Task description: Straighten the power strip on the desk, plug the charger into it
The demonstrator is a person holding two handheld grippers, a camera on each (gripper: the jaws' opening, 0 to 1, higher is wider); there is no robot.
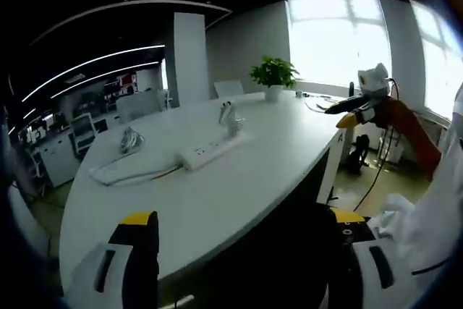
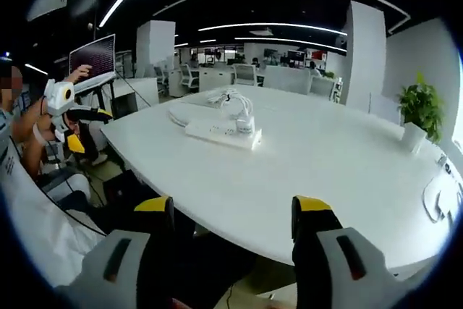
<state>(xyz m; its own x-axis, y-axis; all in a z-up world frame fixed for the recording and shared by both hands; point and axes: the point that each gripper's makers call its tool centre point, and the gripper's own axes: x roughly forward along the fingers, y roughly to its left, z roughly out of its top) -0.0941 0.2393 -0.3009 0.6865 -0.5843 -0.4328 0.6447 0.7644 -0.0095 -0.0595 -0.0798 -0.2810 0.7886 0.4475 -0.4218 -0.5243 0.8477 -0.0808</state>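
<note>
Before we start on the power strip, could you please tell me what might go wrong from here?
1. The charger sits against the power strip, so straightening the strip could knock it over.
2. A loose cable lies coiled just behind them and may snag or drag along.
3. Both hand-held grippers, left and right, are open and off the table edge, so the reach in is long.

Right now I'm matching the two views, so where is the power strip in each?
Left gripper view: the power strip lies mid-table, just left of centre, beyond the open jaws.
Right gripper view: it lies near the table's near edge, upper centre-left, with the charger on its right end.
Shared landmark: the potted plant at the table's far side.
</note>
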